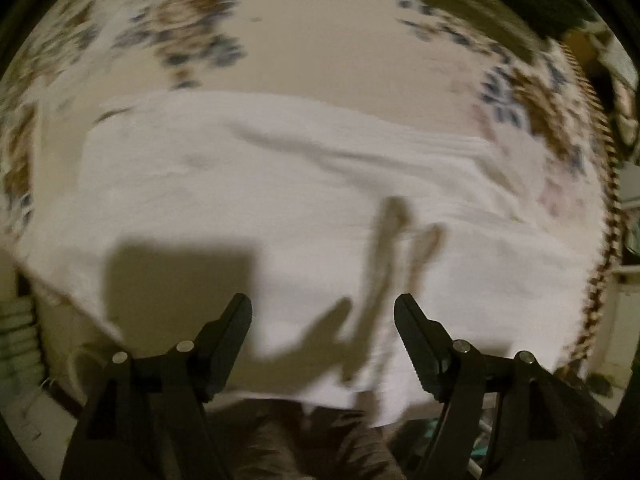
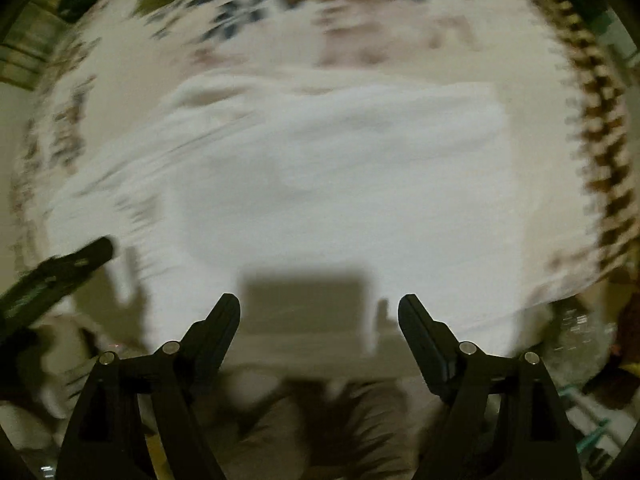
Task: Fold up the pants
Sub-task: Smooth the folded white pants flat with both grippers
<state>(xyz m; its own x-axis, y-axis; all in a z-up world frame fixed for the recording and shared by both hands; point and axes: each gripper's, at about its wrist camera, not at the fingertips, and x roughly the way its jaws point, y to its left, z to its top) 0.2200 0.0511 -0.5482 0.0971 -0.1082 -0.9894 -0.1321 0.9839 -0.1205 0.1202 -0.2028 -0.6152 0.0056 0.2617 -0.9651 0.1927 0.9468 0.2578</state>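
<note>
white pants (image 1: pixel 304 184) lie mid-frame on the floral cloth (image 1: pixel 320 40), soft and light; left gripper (image 1: pixel 323 320) and right gripper (image 2: pixel 319 316) both spread, empty. i'd pinch an edge.

Your white folded fabric pants (image 1: pixel 280 184) lie flat on the cream floral-patterned bedspread (image 1: pixel 320 40), which extends behind and to both sides of them. Your left claw (image 1: pixel 323 312) and right claw (image 2: pixel 319 312) sit above the pants' near edge, left claw to the right claw's left.
</note>
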